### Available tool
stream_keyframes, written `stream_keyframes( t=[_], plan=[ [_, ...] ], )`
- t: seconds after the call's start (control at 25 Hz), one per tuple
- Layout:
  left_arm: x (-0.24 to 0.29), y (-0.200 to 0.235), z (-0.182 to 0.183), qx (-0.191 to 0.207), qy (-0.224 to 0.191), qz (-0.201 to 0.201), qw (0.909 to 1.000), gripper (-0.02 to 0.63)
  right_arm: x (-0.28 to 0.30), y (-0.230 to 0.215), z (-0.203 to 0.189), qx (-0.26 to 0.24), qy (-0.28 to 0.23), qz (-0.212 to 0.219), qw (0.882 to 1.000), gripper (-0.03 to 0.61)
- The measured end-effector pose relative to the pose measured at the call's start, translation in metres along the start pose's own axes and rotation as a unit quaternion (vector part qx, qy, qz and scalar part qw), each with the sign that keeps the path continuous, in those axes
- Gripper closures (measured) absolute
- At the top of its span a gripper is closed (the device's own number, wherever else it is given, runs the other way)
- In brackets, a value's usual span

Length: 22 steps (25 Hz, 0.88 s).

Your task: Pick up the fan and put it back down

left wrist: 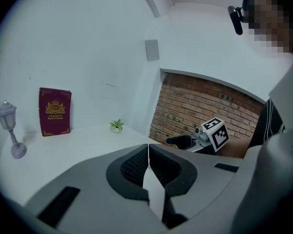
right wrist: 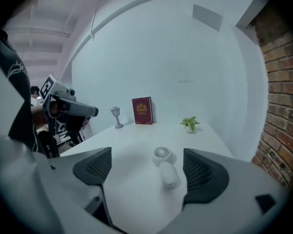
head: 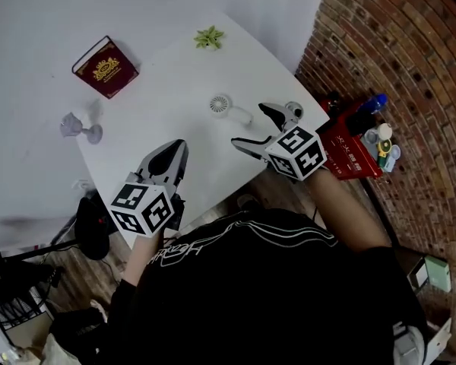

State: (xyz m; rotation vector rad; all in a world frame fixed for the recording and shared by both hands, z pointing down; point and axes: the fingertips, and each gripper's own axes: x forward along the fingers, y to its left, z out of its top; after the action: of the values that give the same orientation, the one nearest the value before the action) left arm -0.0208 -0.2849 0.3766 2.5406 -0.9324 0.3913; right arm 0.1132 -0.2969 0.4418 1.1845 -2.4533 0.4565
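Right gripper hovers over the near right part of the white table with its jaws spread wide and nothing between the pads; it holds nothing and touches nothing. Straight ahead of that gap lies the small white fan, flat on the tabletop, its round grille at the far end and its stubby handle pointing back toward the gripper. In the right gripper view the fan sits between the lines of the two jaws but just beyond their tips, nearer the right-hand jaw, with bare table on both sides of it.

Beside the table's right edge, against the brick wall, a red crate holds a blue-capped bottle and several pale items too small to tell apart. At the far corner of the table a tiny pot carries a green plant.

Left gripper is held above the near edge of the table, well apart from the fan; its own view shows the two dark pads pressed together at the tips with nothing caught in them. Far to the left a dark red book stands upright by the wall, with a little grey lamp-post figure close to it
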Motion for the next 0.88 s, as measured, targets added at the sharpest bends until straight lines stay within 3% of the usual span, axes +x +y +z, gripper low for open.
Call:
stream_keyframes(
  t=[0.08,0.68,0.88],
  plan=[
    [0.004,0.007,0.002,-0.005,-0.004,0.012,0.9999,0.58,0.015,-0.009,-0.006,-0.01,0.018,0.006,1.0,0.159],
    [0.011,0.048,-0.017,-0.053,-0.007,0.092,0.9943,0.58,0.111,-0.041,-0.064,-0.039,0.119,0.045,0.991,0.198],
    [0.013,0.053,-0.028,-0.064,0.003,0.103,0.9926,0.58,0.125,-0.045,-0.073,-0.054,0.137,0.047,0.988,0.256]
  ],
)
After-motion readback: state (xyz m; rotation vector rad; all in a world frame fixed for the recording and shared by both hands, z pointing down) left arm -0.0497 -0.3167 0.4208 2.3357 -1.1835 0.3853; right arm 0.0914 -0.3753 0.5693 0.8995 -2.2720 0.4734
